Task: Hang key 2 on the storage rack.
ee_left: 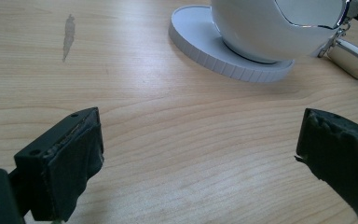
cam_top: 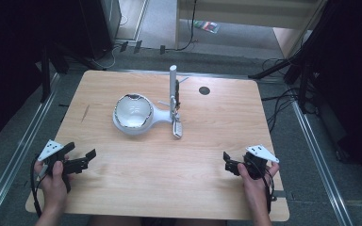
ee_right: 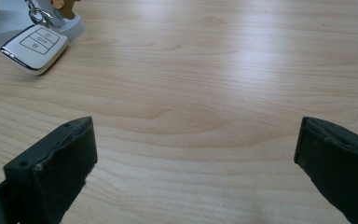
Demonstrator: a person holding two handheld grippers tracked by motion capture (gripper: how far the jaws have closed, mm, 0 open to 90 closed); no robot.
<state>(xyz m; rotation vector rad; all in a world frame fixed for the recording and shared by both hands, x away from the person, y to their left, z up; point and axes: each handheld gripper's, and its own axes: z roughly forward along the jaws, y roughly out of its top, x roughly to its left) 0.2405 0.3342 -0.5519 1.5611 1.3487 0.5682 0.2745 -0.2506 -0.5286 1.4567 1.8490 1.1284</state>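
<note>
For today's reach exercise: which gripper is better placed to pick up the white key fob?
Probably the right gripper: the key fob lies right of the white bowl stand, with bare table between. The left gripper would reach past the stand.

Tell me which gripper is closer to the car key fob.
The right gripper. The car key fob lies right of the white bowl, on that gripper's side; the left gripper sits farther off.

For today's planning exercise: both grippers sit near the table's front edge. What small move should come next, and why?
Probably ease the right gripper forward and left toward the car key. Both grippers are open and hold nothing; the key lies flat beside the white stand, joined to it by a ring, nearer the right gripper than the left gripper.
</note>
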